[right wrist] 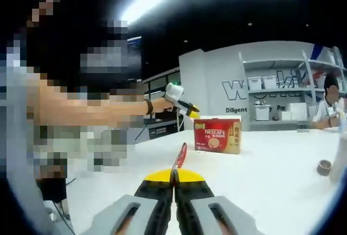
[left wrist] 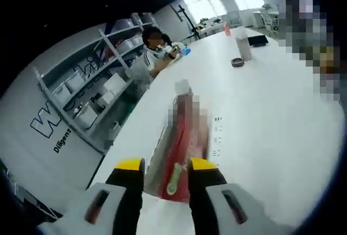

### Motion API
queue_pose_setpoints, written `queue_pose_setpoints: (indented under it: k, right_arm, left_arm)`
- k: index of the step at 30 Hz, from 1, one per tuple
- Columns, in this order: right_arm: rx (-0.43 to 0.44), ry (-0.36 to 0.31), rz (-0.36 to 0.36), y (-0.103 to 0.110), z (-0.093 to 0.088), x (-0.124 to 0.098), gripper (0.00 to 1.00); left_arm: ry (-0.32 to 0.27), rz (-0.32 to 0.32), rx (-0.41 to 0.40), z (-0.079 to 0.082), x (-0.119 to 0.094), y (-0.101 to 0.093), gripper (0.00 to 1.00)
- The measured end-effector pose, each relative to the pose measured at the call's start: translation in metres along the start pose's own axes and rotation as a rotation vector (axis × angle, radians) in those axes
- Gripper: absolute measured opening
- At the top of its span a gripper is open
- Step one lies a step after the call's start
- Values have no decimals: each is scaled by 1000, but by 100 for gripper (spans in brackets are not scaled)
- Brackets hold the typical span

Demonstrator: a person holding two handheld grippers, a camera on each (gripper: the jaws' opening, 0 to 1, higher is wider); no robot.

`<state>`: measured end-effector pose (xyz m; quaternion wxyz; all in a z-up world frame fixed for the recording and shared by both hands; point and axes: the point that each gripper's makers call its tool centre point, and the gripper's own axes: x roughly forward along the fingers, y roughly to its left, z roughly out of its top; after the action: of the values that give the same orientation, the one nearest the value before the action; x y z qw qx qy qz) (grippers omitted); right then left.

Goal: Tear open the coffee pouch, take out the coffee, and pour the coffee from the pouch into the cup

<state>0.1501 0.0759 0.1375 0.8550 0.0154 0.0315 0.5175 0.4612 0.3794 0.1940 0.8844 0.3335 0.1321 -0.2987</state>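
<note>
- The red coffee box [right wrist: 217, 135] reads "NESCAFE" in white; its smaller print is too fine to read.
- It stands on the white desk [right wrist: 271, 170], ahead of my right tool [right wrist: 174, 183].
- My right tool's jaws are pressed together on a thin red coffee pouch [right wrist: 180, 158], seen edge-on, so its label cannot be read.
- My left tool [left wrist: 167, 171] has its jaws parted narrowly, holding nothing, just above the box [left wrist: 181, 154], whose top is partly blurred.
- In the right gripper view my left tool [right wrist: 181, 103] hovers over the box.
- Wall lettering begins "Diligen", the rest cut off.
- A cup [left wrist: 243, 47] stands far down the desk [left wrist: 271, 116].
- A small round thing [right wrist: 324, 167] sits at right.
</note>
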Motion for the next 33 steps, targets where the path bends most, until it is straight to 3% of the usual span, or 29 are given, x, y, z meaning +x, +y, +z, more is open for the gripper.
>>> queue_pose_setpoints:
  k: [10,17,24,27,33]
  right_arm:
    - [-14,-31,37,14,8,-3,1]
    - [-22,-72,41,24,20,-11,1]
    - [-26,-108,50,41,29,-18,1]
    - [-29,-117,59,51,32,-20,1]
    - [-33,-128,80,68,27,-24,1]
  left_arm:
    - [-114,37,-17,41,-93,-103,34]
    - [-153,102,-33,67,-155,-161,33]
    - [-151,133,-80,64,-192,-223,32]
    - [-153,153,-158,61,-205,-246,31]
    - [-166,206,-225,57,-229,-291,27]
